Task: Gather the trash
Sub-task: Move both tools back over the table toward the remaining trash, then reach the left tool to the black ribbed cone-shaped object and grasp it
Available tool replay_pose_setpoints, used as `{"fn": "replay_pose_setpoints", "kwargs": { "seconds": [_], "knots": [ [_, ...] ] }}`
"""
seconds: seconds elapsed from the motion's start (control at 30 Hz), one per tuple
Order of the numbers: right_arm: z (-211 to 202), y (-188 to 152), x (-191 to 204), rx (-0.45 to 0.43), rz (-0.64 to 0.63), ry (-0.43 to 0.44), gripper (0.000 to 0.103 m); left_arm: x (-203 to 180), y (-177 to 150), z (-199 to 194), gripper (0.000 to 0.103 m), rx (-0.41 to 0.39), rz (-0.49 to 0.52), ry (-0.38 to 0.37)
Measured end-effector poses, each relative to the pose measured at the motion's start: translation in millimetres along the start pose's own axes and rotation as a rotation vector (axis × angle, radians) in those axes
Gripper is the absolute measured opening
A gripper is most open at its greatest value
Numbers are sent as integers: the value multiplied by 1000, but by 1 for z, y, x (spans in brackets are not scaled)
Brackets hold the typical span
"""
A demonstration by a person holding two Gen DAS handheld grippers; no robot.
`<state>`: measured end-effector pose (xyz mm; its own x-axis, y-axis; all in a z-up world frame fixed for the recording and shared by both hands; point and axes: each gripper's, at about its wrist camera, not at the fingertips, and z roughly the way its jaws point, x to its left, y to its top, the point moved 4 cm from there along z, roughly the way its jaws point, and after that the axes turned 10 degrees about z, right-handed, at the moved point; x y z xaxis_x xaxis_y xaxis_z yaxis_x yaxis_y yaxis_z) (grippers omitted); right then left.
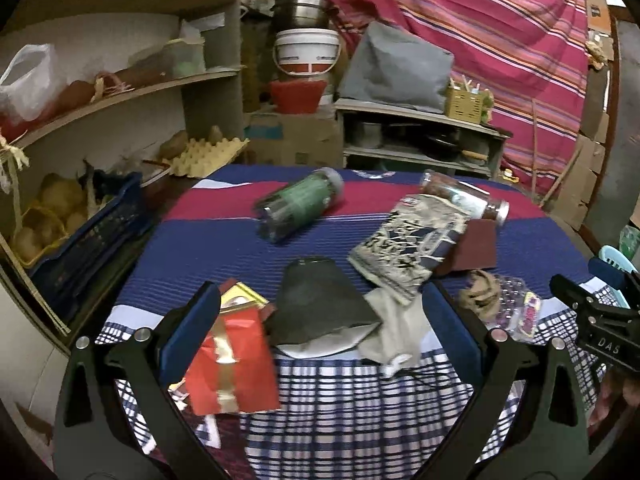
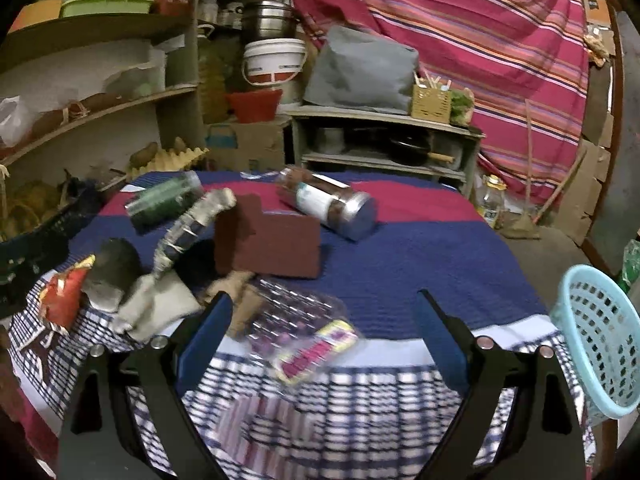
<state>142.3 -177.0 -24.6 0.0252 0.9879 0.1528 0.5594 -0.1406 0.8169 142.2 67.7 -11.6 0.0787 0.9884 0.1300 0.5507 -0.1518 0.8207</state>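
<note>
Crinkled red wrapper [image 1: 232, 364] and clear plastic packet [image 2: 304, 332] lie between wide-spread, empty left claw [image 1: 320, 320] and right claw [image 2: 324, 320].

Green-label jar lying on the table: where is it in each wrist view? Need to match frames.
Left wrist: green-label jar just left of centre, on its side on the far half of the cloth.
Right wrist: the jar sits far left, mid-height.
Shared landmark: the brown-filled jar lying to its right.

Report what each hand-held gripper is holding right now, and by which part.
Nothing is held. The left hand-held gripper is open above the red wrapper and dark pouch; the right hand-held gripper is open over the clear plastic wrapper.
</note>
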Motion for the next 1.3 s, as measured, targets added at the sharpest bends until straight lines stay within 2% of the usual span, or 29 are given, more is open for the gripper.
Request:
{"fn": "replay_pose_setpoints", "kwargs": {
  "seconds": [0.17, 0.43, 0.63, 0.9, 1.17, 1.3],
  "knots": [
    [11, 7, 21, -14, -36, -2, 89, 16, -4, 7, 97, 15, -8, 25],
    [29, 21, 28, -26, -26, 2, 89, 30, -10, 21, 97, 48, -32, 51],
    [40, 6, 28, -5, -70, -9, 89, 28, -13, 30, 97, 62, -24, 63],
    [43, 2, 15, -9, -101, -56, 89, 16, -13, 50, 97, 90, -51, -23],
    [48, 3, 4, 13, -65, -60, 89, -3, -6, 75, 96, 151, -16, -32],
    [49, 2, 1, 23, -55, -52, 89, -3, -8, 91, 85, 206, -34, -70]
  ]
}}
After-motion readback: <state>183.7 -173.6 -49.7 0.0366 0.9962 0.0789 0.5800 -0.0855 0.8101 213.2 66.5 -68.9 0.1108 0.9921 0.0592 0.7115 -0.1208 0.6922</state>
